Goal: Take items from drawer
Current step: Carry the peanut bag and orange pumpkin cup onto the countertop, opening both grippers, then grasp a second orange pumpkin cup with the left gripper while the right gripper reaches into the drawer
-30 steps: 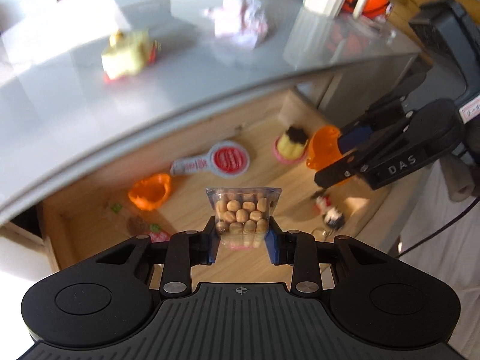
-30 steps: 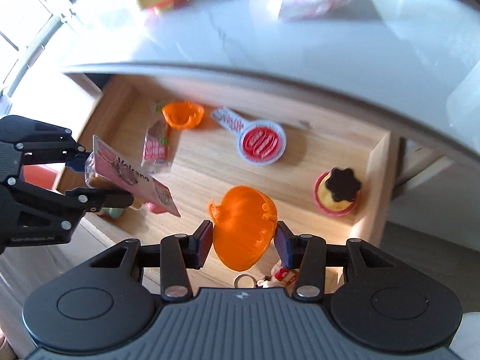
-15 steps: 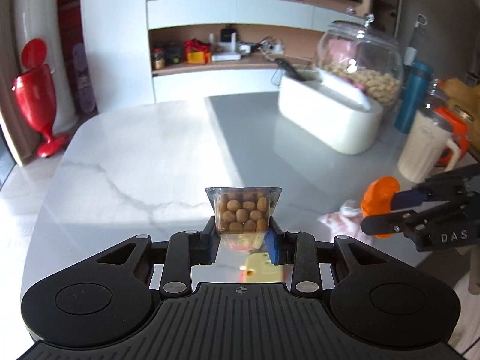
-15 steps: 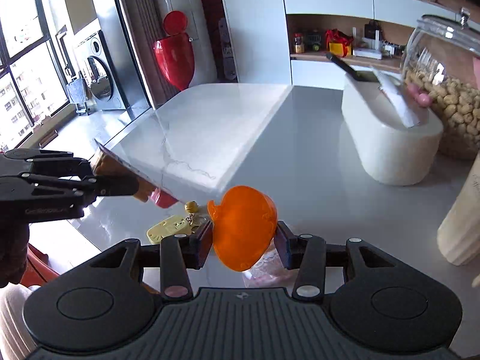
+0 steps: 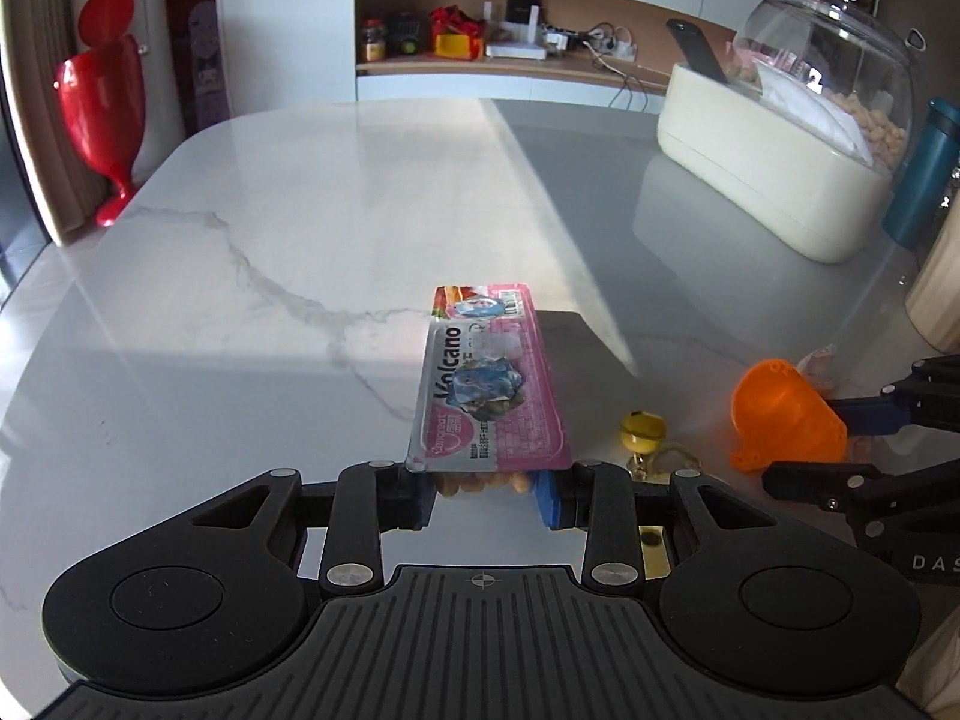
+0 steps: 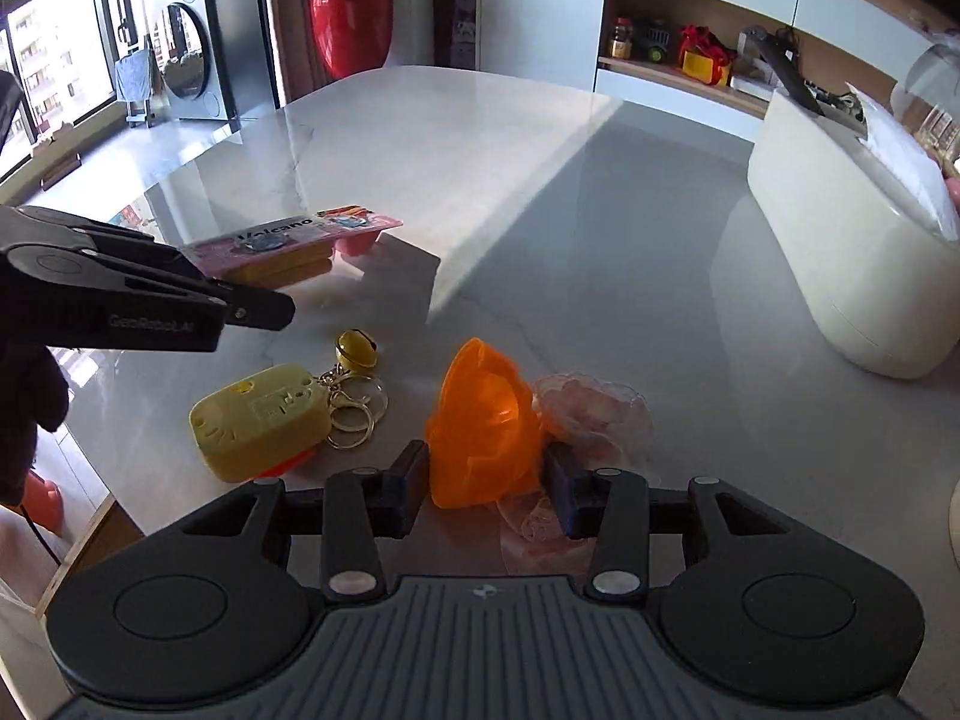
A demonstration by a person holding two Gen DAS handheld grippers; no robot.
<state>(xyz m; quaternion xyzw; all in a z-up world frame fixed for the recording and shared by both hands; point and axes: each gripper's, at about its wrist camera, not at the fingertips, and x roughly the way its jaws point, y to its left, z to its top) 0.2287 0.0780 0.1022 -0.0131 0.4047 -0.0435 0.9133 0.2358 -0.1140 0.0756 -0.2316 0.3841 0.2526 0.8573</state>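
My left gripper (image 5: 485, 491) is shut on a pink "Volcano" snack pack (image 5: 489, 384), held flat and level just above the marble table (image 5: 252, 252). The right wrist view shows that gripper (image 6: 240, 287) at the left with the pack (image 6: 288, 245) sticking out past its tips. My right gripper (image 6: 487, 495) is shut on an orange pumpkin-shaped shell (image 6: 480, 426), low over the table near its front edge. From the left wrist view the shell (image 5: 786, 414) appears at the right. The drawer is out of both views.
A yellow toy keychain (image 6: 258, 426) with a bell (image 6: 357, 348) and a crumpled pink wrapper (image 6: 594, 414) lie on the table beside the shell. A white container (image 5: 768, 180), a glass jar (image 5: 822, 60) and a teal bottle (image 5: 918, 174) stand at the back right.
Both grippers rose from the open drawer to above the tabletop with their items. The snack pack has tipped from upright to flat, and the shell has come down near the keychain.
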